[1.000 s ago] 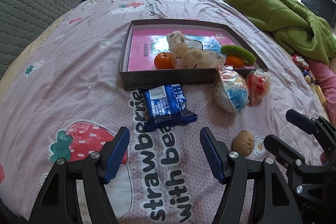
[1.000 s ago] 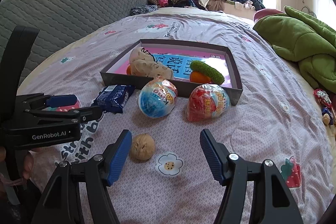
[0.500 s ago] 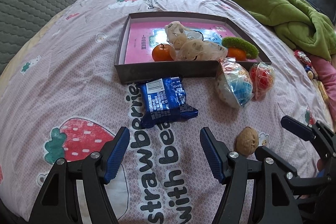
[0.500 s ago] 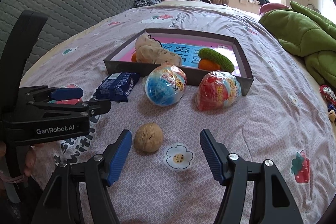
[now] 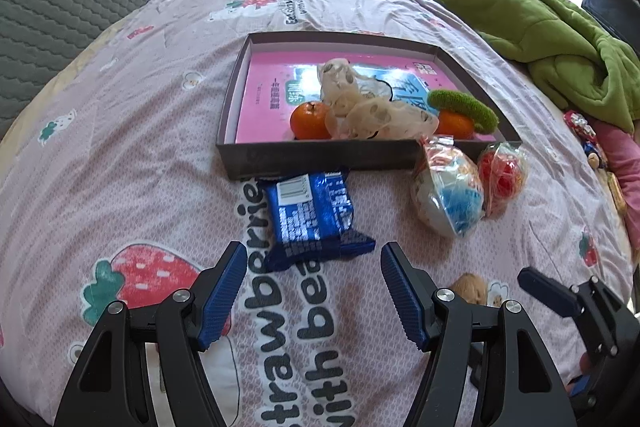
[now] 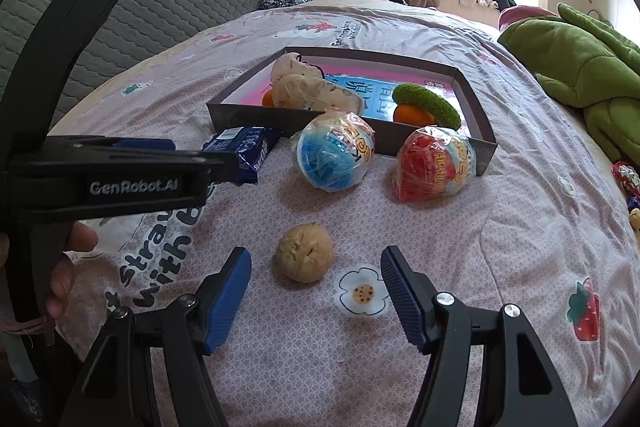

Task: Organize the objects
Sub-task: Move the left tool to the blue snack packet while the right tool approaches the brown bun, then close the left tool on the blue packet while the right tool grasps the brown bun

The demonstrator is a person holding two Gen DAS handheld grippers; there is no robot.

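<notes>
Two grippers, both with jaws spread wide and gripping nothing, over a pink bedspread (image 5: 132,155) printed with strawberries.

Landmark: grey shallow box (image 5: 320,157), lying flat on the bedspread.

- Inside the box, near its front wall: orange (image 5: 310,120); cream mesh-wrapped bundle (image 5: 376,111) touching that orange; second orange (image 5: 454,125) partly under a green fuzzy ring (image 5: 464,107). Pink and blue printed sheet lines the floor.
- Outside the box, against its front wall: blue snack packet (image 5: 312,215), its far end touching the wall.
- Outside, by the box's front right corner: blue wrapped ball (image 6: 334,157) and red wrapped ball (image 6: 434,165), each close to or touching the wall.
- Outside, well in front of the box: walnut (image 6: 305,258), alone on the fabric beside a printed flower.

Left gripper (image 5: 312,287): above the fabric, the snack packet's near end just ahead of its blue fingertips.
Right gripper (image 6: 316,293): the walnut lies just ahead, nearer the left finger, untouched.

Green blanket (image 5: 560,43) heaped well right of the box.
</notes>
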